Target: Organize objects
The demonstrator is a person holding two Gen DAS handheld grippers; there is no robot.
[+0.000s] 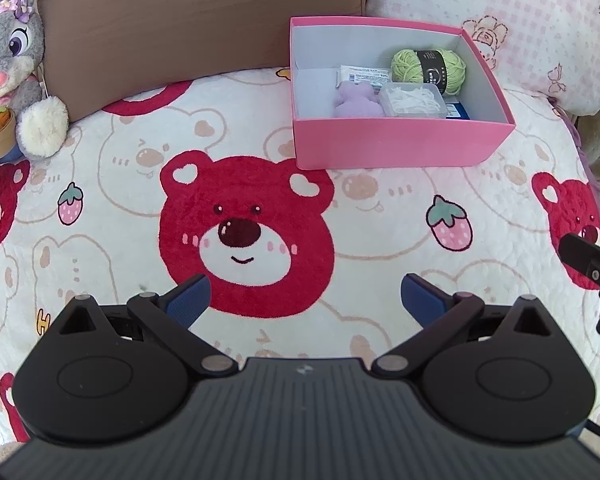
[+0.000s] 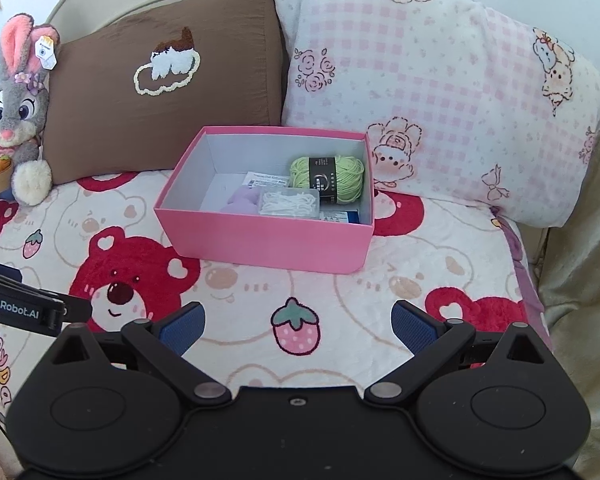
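Bright, even daylight, soft shadows, sharp focus, strong fisheye bending at edges.

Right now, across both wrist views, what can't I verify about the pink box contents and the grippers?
- Blue packet: mostly under the clear plastic case and behind the pink box front wall, both views.
- Yarn label text: too small.
- White packet: partly covered by the purple plush.
- Right gripper in left view: cut by the edge.
- Left gripper, right gripper's own view: both open, empty.
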